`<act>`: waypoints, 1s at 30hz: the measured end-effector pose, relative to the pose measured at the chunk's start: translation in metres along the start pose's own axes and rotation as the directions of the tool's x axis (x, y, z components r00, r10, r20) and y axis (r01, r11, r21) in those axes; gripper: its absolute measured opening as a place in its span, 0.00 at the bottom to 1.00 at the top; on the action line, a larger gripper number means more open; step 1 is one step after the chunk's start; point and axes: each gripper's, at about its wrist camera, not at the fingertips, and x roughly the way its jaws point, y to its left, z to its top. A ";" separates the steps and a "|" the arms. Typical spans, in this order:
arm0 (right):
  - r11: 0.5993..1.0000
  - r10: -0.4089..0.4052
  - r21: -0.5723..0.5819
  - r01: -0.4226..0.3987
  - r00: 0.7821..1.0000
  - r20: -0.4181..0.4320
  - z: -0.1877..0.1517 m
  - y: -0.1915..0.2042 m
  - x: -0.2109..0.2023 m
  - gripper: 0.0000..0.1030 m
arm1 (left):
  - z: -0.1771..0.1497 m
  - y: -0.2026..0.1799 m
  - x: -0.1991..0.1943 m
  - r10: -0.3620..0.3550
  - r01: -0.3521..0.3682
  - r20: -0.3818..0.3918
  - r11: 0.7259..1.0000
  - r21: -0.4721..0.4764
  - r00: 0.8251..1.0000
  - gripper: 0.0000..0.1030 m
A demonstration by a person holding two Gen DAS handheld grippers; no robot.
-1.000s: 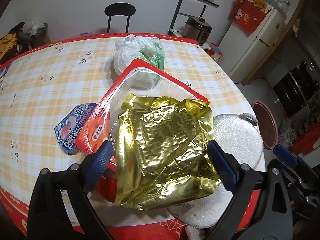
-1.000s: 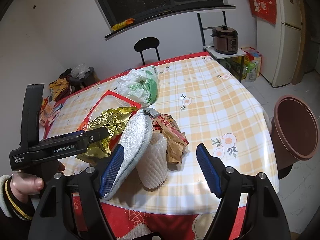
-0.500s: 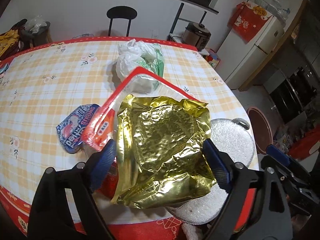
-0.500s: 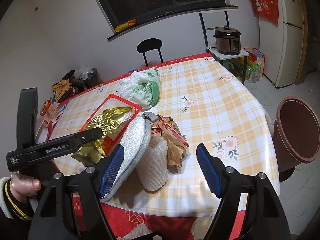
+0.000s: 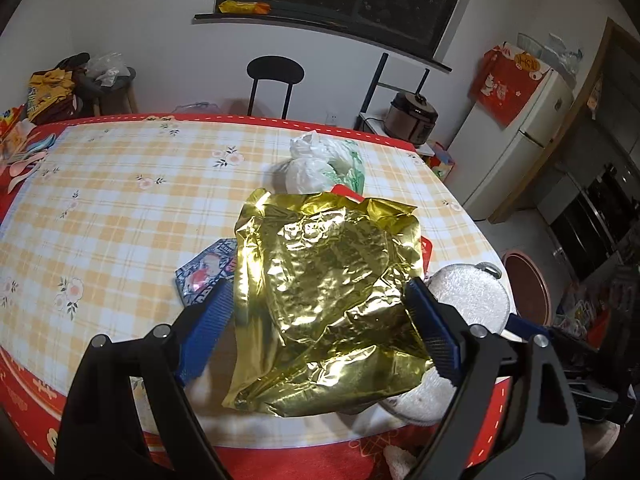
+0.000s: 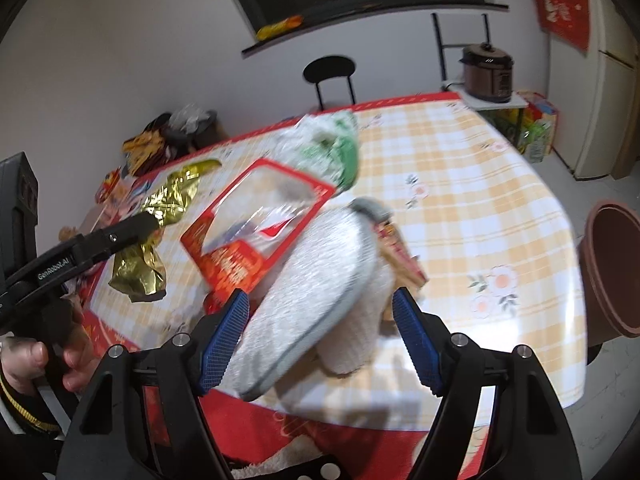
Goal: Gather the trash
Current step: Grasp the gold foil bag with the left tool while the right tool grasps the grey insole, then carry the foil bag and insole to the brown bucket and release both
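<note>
A crumpled gold foil bag (image 5: 328, 304) hangs lifted between the blue pads of my left gripper (image 5: 320, 332); the right wrist view shows it (image 6: 160, 224) off the table, pinched at the left gripper's tip. My right gripper (image 6: 320, 336) is open and empty, its pads either side of a grey-white slipper (image 6: 308, 300) at the table's near edge. A red-framed clear packet (image 6: 256, 236) lies beside the slipper, and a white foam net (image 6: 360, 320) and a brown snack wrapper (image 6: 400, 256) lie behind it.
A white and green plastic bag (image 5: 324, 168) sits mid-table. A blue snack wrapper (image 5: 204, 276) lies left of the gold bag. A brown bin (image 6: 612, 268) stands on the floor to the right of the table. A chair (image 5: 276, 80) and a rice cooker (image 5: 412, 120) stand beyond.
The left gripper has lifted the gold bag up and leftward off the red packet. The right gripper has moved in closer over the slipper.
</note>
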 end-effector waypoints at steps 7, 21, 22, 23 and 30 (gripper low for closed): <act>0.999 0.016 0.033 -0.014 0.998 -0.064 -0.004 0.007 0.019 0.49 | -0.007 0.016 -0.003 -0.017 0.017 -0.008 1.000 -0.023 1.000 0.84; 0.998 0.022 0.058 -0.026 0.998 0.056 -0.004 0.013 -0.009 0.24 | -0.007 0.019 -0.012 -0.068 0.067 0.022 0.998 0.018 0.997 0.83; 0.998 0.024 0.058 -0.028 0.998 0.065 -0.003 0.014 -0.011 0.23 | -0.007 0.019 -0.012 -0.072 0.071 0.023 0.997 0.022 0.997 0.83; 0.998 0.028 0.056 -0.032 0.996 0.083 -0.004 0.015 -0.016 0.23 | -0.007 0.018 -0.013 -0.076 0.076 0.025 0.997 0.029 0.997 0.83; 0.997 0.053 0.055 -0.062 0.988 0.148 -0.004 0.021 -0.030 0.19 | -0.005 0.014 -0.020 -0.092 0.088 0.049 0.993 0.084 0.995 0.83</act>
